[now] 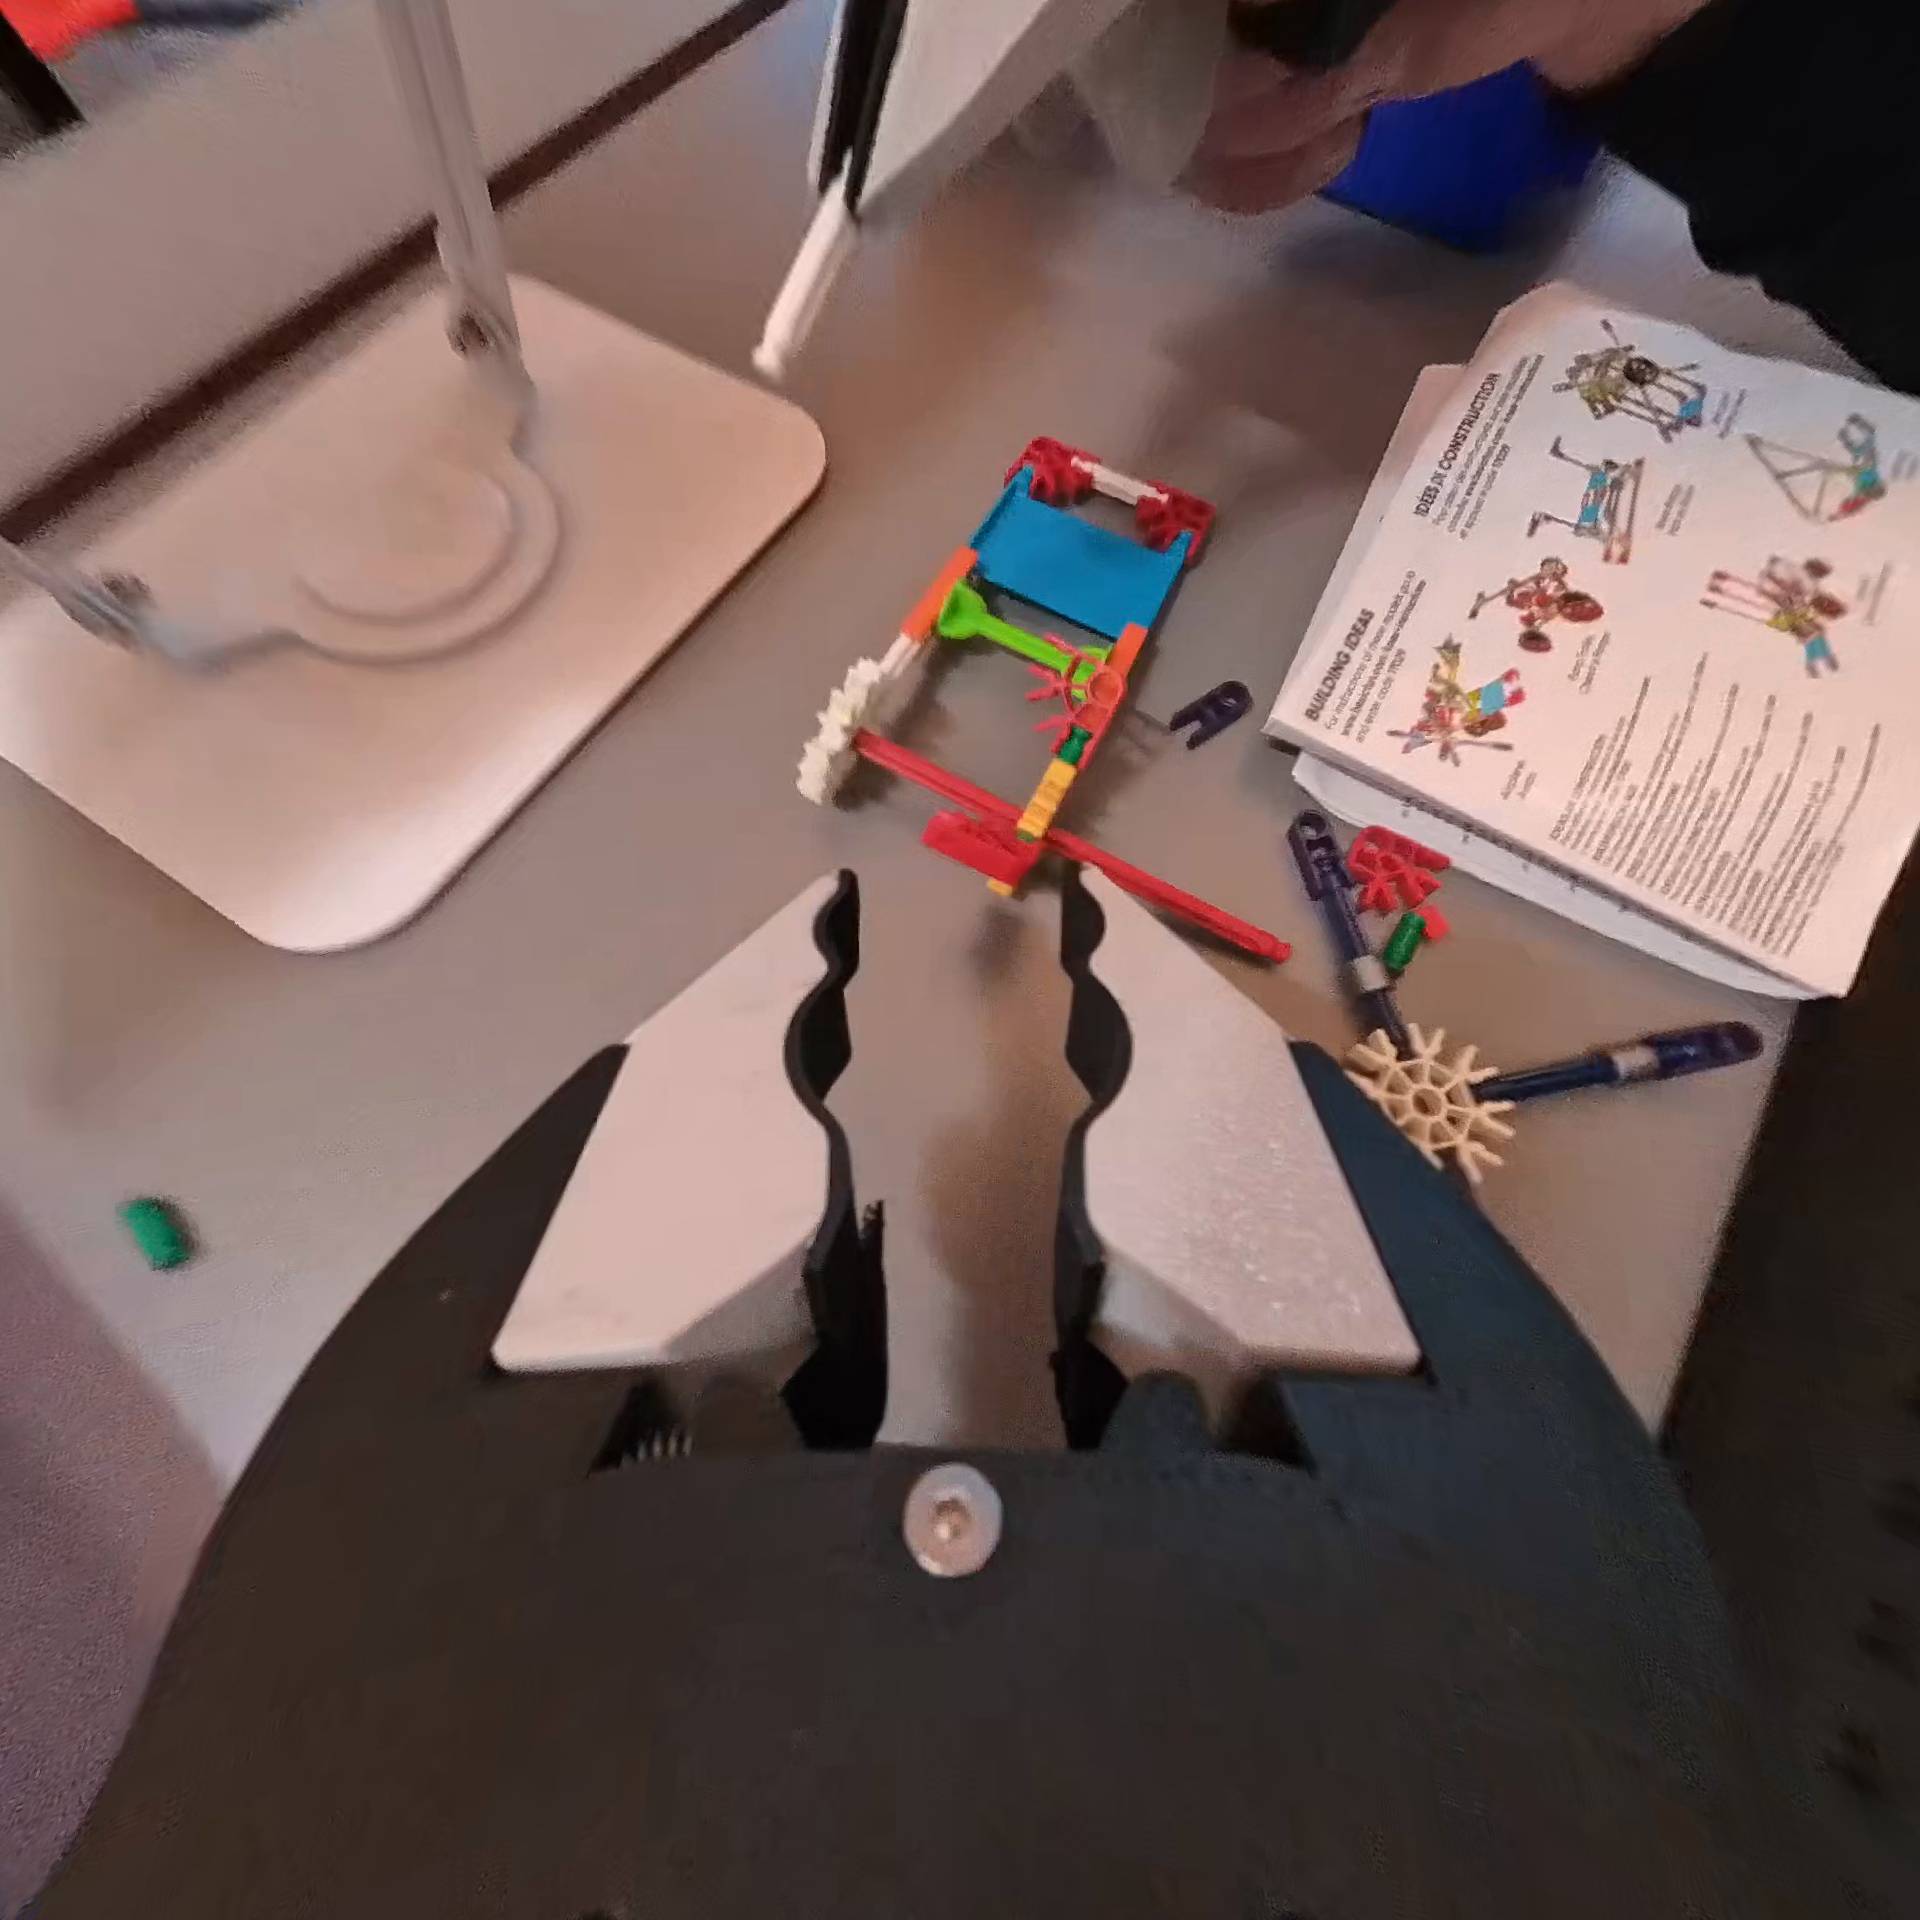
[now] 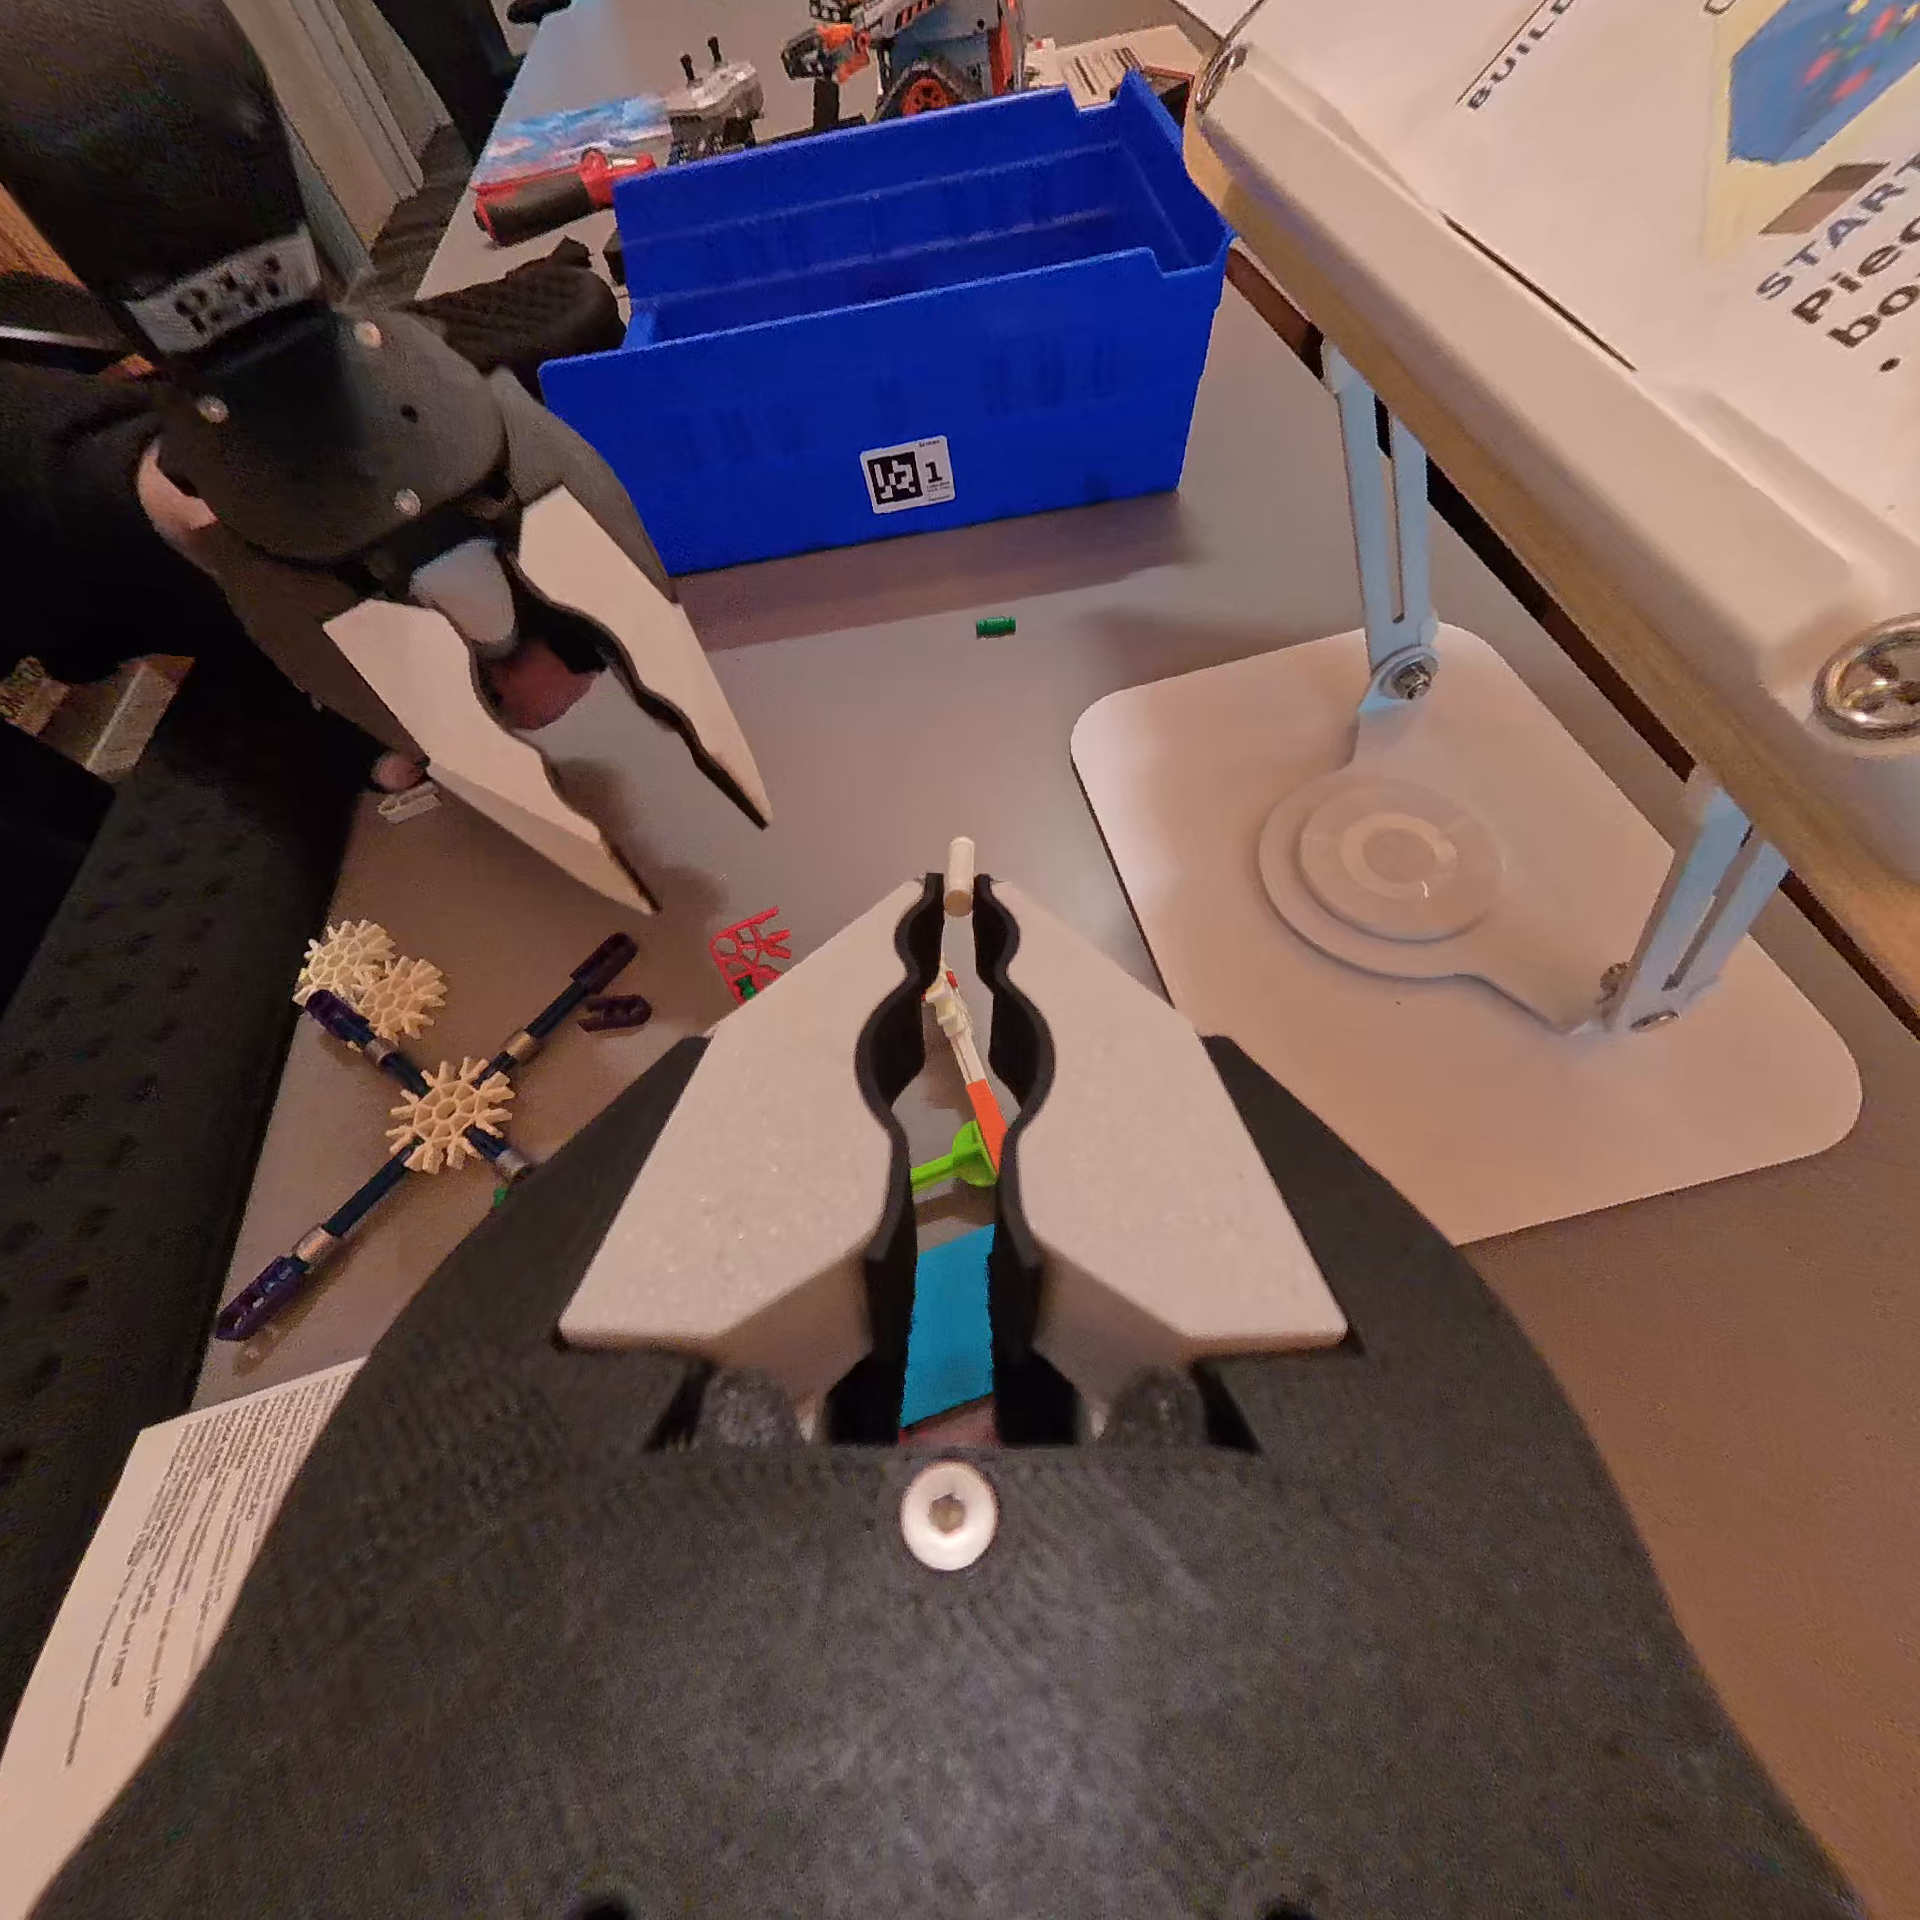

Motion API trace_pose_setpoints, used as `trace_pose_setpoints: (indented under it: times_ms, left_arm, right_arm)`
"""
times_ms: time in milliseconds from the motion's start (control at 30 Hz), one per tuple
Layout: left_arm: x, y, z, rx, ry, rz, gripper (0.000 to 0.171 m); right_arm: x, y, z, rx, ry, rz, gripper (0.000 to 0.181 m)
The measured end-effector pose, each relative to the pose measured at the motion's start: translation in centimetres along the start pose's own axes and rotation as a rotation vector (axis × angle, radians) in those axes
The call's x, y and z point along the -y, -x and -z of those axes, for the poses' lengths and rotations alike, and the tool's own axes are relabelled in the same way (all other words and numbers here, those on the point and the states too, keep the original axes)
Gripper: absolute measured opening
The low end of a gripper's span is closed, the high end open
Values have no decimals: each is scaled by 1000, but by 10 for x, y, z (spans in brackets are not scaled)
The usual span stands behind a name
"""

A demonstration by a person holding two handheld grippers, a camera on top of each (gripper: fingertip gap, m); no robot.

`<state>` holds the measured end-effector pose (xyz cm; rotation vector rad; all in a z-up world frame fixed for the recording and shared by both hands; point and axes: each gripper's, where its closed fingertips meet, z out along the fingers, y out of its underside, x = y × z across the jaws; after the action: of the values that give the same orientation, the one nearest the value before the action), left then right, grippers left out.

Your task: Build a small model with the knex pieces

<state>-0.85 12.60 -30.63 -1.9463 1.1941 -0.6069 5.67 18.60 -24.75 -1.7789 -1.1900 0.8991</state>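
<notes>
A small toy assembly [image 1: 1039, 644] lies flat on the grey table: blue panel, red connectors, green and red rods, a white gear. My left gripper [image 1: 961, 904] is open and empty, its tips just short of the assembly's near end. It also shows in the right wrist view [image 2: 707, 862], low over the table. My right gripper [image 2: 961, 883] is shut on a short white rod [image 2: 961, 873] that sticks out past its tips. It hovers above the assembly, whose blue panel [image 2: 951, 1320] shows through the gap between the fingers. In the left wrist view the white rod [image 1: 805, 281] points down at the table.
A white stand base [image 1: 416, 582] with a metal arm sits left of the assembly. A blue bin [image 2: 883, 416] stands behind. An open booklet [image 1: 1610, 623] lies at right. Loose cream snowflake connectors [image 1: 1429, 1096], purple rods, red connectors [image 1: 1392, 868] and a green piece [image 1: 156, 1231] lie about. The gap from one gripper's tips to the other's is roughly 11 centimeters. From the left gripper's tips to the green piece [image 1: 156, 1231] is close to 20 centimeters. My right wrist view [image 2: 996, 623] looks at it from another angle.
</notes>
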Motion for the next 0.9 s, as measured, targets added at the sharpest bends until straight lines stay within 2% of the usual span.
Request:
trace_pose_setpoints:
  times_ms: [100, 167, 267, 300, 467, 633, 733, 833, 900]
  left_arm:
    - [-11, -11, -11, -51, 23, 107, 37]
    - [-13, -13, -20, -41, 36, 116, 34]
    - [-7, -6, -26, -30, 0, 152, 14]
    - [-5, -4, -27, -23, -8, 143, 12]
    - [0, -1, -29, 22, -1, 3, 10]
    - [10, 17, -22, -20, 5, -156, 6]
    - [11, 34, -13, -25, 68, -249, 2]
    - [26, 48, 1, 0, 84, -355, 0]
    - [27, 52, 6, -26, 129, -341, 0]
  right_arm:
    - [-1, 3, -1, 12, 7, 5, 3]
    - [-2, 6, -2, 18, 16, 13, 3]
    - [-1, 10, -3, 29, 22, 26, 3]
    - [-1, 12, -3, 33, 24, 30, 3]
    - [-1, 18, 0, 66, 27, 51, 3]
    - [-5, 26, -1, 117, 42, 69, 3]
    - [-7, 28, -2, 128, 46, 71, 3]
    - [-5, 29, 0, 133, 44, 80, 3]
    - [-4, 29, 3, 133, 37, 79, 3]
